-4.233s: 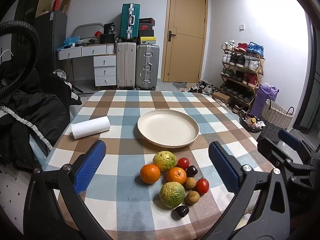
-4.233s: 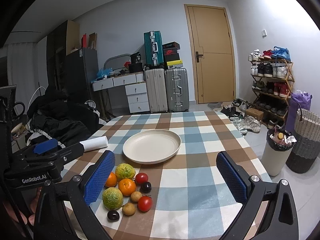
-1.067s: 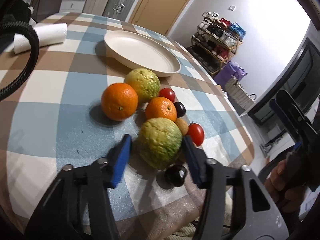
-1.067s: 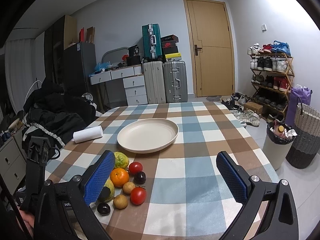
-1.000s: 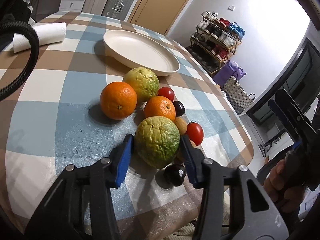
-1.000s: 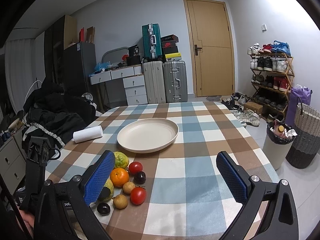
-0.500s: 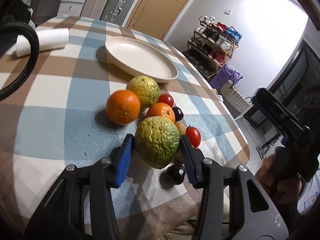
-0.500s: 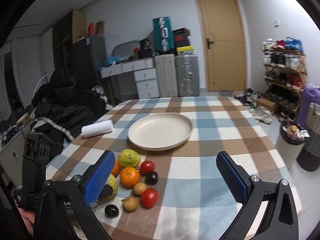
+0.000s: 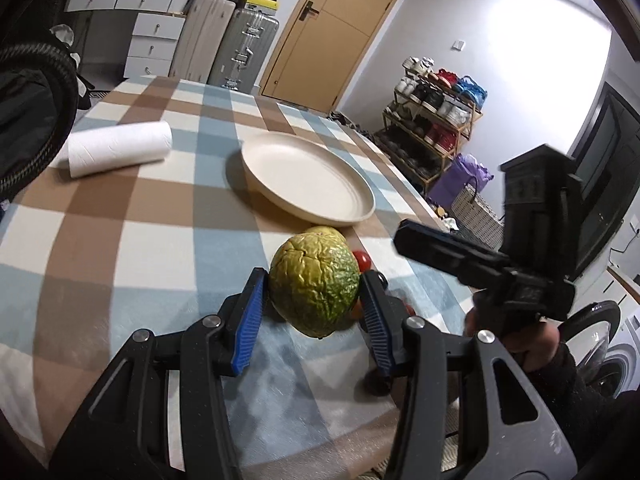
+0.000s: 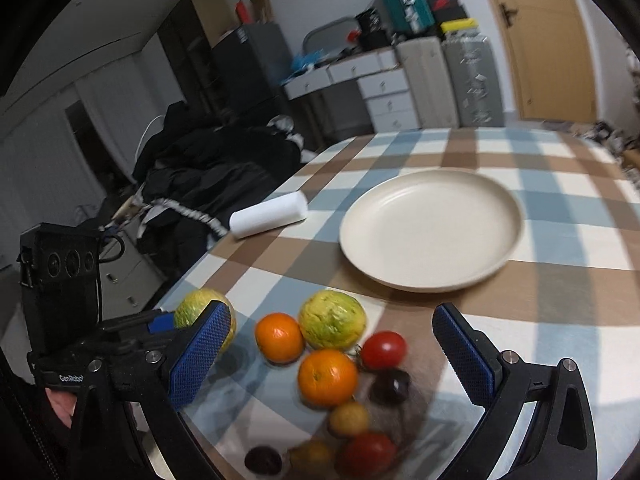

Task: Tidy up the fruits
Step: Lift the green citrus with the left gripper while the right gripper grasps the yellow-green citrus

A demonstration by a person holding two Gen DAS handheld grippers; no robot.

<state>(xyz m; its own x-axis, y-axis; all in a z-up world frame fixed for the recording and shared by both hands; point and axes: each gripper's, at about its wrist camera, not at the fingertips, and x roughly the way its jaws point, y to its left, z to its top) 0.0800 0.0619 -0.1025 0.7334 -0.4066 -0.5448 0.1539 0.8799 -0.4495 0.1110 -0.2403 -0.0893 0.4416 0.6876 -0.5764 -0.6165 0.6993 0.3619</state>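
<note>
While left claw [image 9: 314,302] grips wrinkled green fruit [image 9: 314,286] above checked bench [image 9: 132,216], right claw [image 10: 332,356] gapes; plate [image 9: 306,180] 12 o'clock; suitcases [image 9: 228,46], door [image 9: 340,28] beyond.

White paper roll [image 9: 114,147] lying on checked tablecloth [image 9: 132,216]; suitcases [image 9: 228,42], drawers [image 9: 154,38], shoe rack [image 9: 434,120] behind.

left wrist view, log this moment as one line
left hand-held gripper: shut on wrinkled green fruit, lifted | right hand-held gripper: open, over fruit pile | plate: empty
</note>
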